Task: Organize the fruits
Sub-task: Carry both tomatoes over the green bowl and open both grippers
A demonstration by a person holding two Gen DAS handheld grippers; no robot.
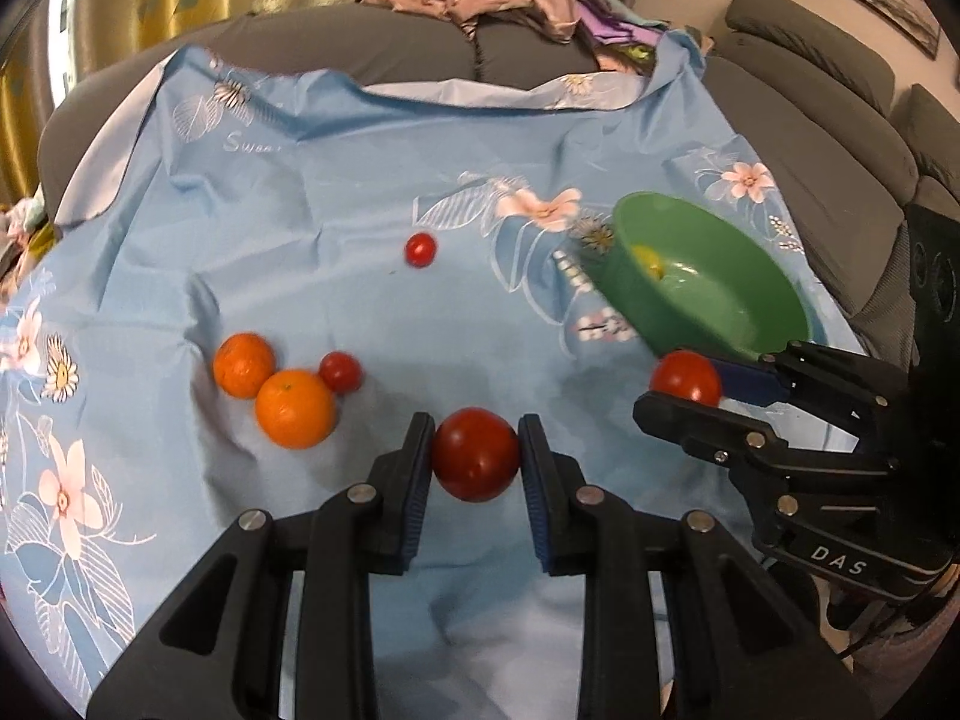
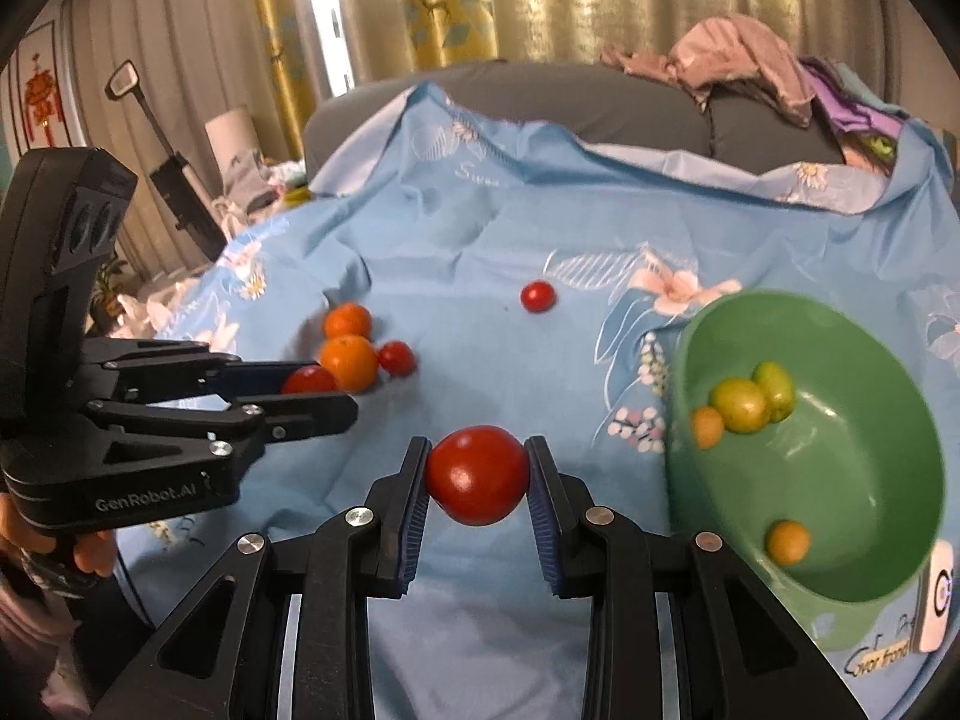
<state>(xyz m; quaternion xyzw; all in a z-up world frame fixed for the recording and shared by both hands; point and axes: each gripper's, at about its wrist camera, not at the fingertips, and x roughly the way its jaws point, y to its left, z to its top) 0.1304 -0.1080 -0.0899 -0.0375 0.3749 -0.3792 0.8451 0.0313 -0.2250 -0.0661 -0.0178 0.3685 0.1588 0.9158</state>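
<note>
Left hand-held gripper (image 1: 475, 461) and right hand-held gripper (image 2: 477, 476) each clamp a tomato mid-girth; soft, smooth skin, so light squeeze; bowl (image 2: 852, 576) at 3 o'clock.

The green bowl (image 1: 714, 282) is motion-smeared in the left wrist view, so the yellowish fruit (image 1: 648, 261) inside is just a blob. In the right wrist view its lower rim is cut off behind a white card (image 2: 936, 597). The left hand-held gripper (image 2: 315, 393) there hides most of its tomato (image 2: 309, 381). Print on the cloth (image 2: 477, 177) is too tiny to read.
</note>
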